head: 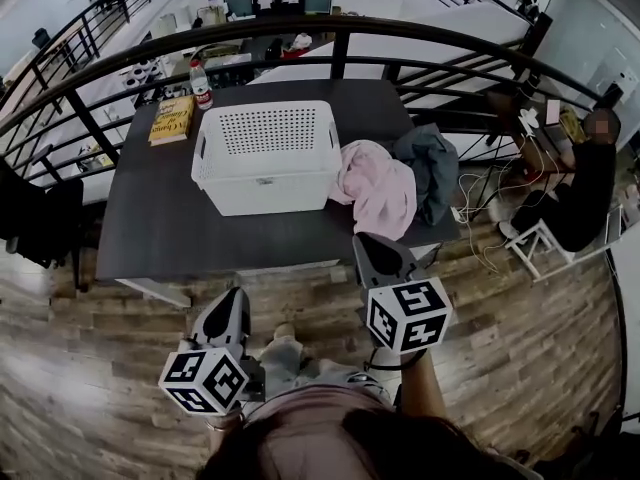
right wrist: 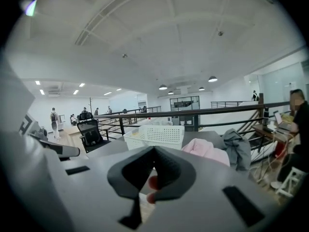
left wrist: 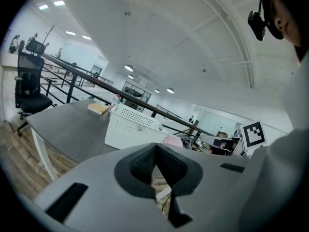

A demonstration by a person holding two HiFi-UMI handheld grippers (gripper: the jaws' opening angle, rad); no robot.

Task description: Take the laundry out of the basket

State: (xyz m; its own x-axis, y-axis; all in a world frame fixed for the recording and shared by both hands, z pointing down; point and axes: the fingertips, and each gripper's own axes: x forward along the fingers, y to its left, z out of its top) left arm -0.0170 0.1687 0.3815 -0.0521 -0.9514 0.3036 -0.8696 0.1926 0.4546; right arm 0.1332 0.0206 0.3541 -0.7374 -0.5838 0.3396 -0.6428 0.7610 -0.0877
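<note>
The white perforated laundry basket (head: 268, 178) stands in the middle of the dark table (head: 160, 228), and I see nothing inside it. Just right of it a pink garment (head: 382, 186) lies bunched on the table, with a grey garment (head: 432, 163) beside it at the table's right edge. Both grippers hang low over the wooden floor, short of the table's near edge. My left gripper (head: 237, 296) is shut and empty. My right gripper (head: 368, 242) is shut and empty too. The right gripper view shows the basket (right wrist: 159, 134), the pink garment (right wrist: 205, 149) and the grey garment (right wrist: 236, 146) ahead.
A yellow book (head: 172, 120) and a bottle (head: 201, 86) sit at the table's far left corner. A black railing (head: 330, 28) curves behind the table. A person (head: 585, 188) sits to the right near a white stool (head: 535, 243) and floor cables (head: 480, 193). A black office chair (left wrist: 30, 88) stands left.
</note>
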